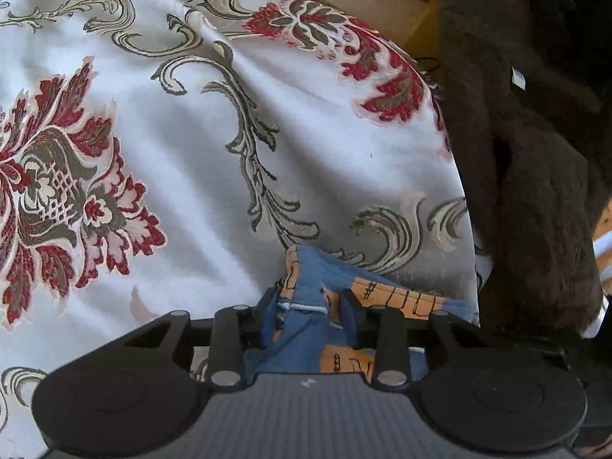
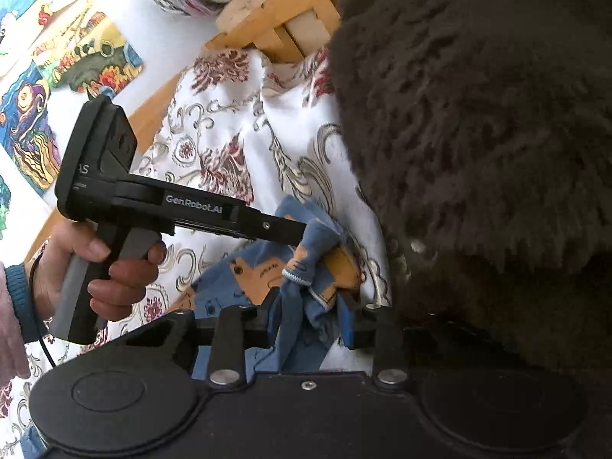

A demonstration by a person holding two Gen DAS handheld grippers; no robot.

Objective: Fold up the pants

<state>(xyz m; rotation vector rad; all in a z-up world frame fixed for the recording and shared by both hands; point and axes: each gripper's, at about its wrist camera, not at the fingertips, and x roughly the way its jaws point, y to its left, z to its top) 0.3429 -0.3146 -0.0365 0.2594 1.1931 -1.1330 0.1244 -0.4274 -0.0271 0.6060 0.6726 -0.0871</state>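
Observation:
The pants [image 1: 313, 267] are small, blue with orange patches, and lie bunched on a white tablecloth [image 1: 172, 134] with red flowers. My left gripper [image 1: 310, 306] is shut on a fold of them near a white-stitched hem. The right wrist view shows the same pants [image 2: 222, 298] crumpled near the cloth's edge. My right gripper [image 2: 311, 313] is shut on a hanging blue fold. The left gripper [image 2: 306, 235] reaches in from the left, held by a hand [image 2: 126, 271], and pinches the cloth just above the right one. Both grippers hold the same bunch, close together.
A dark brown fuzzy garment [image 2: 478, 134] fills the right side, close against the pants; it also shows as a fuzzy mass [image 1: 528, 153]. Wooden slats [image 2: 275, 15] stand behind the tablecloth [image 2: 290, 114]. Colourful pictures [image 2: 34, 114] lie on a white surface at far left.

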